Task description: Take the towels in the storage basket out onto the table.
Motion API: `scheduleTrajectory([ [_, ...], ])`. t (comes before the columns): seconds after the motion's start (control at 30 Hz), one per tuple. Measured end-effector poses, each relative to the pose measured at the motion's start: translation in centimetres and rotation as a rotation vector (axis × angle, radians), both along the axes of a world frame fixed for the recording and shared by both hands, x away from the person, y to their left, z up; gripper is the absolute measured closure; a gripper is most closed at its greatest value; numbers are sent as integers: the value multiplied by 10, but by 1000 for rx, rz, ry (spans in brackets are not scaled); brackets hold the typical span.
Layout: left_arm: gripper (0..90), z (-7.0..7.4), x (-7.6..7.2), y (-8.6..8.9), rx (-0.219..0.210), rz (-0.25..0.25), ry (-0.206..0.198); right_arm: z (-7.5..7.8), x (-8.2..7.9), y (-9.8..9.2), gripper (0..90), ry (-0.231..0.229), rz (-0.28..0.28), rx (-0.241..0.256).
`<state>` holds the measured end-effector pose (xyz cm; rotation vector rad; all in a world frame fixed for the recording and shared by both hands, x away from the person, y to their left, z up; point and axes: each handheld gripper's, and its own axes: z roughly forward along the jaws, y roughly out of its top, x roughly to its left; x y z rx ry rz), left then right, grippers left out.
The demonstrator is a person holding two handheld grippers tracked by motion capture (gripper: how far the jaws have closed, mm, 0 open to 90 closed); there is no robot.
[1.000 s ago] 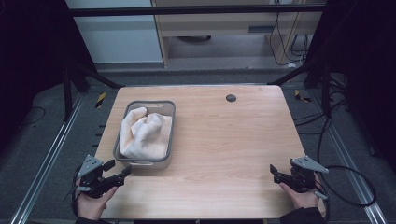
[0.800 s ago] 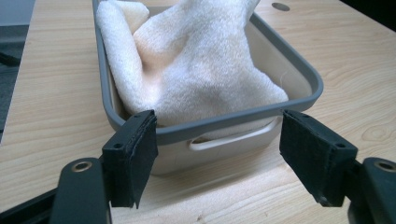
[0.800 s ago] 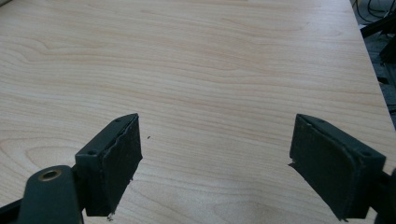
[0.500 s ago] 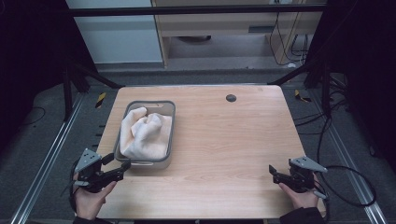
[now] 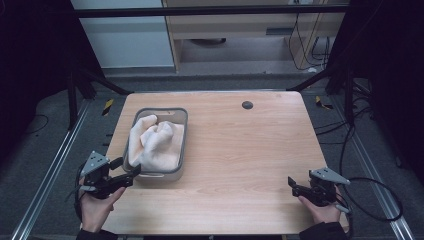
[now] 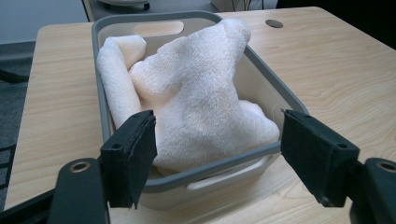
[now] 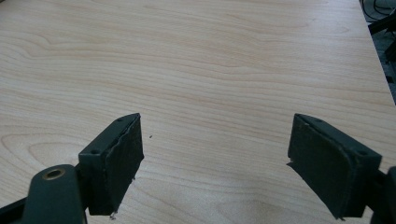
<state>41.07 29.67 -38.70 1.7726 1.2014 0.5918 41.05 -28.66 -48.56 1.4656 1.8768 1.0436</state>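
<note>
Grey plastic bin (image 5: 181, 142), rectangular with rounded corners and slot handles at both short ends, sits near the surface's left edge, long axis running near edge to far edge. Cream terry towel (image 5: 155, 143) crumpled inside, fluffy looped texture, one fold peaking above the rim toward the far end. Left gripper (image 5: 131, 175) at the bin's near short end, jaws spread wide and empty, black padded faces flanking the near rim. Right gripper (image 5: 291, 184) near the near-right corner, jaws wide apart, holding nothing, over bare pale wood-grain surface (image 5: 250, 150)
</note>
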Motion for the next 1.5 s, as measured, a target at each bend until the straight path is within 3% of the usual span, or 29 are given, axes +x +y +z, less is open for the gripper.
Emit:
scheduleTrajectory([
  [0.8,242,19,36,-8,22,-31,36,-2,1,1,183,14,15,-17],
  [1.5,225,28,68,-30,175,-64,137,-3,2,2,181,25,29,-18],
])
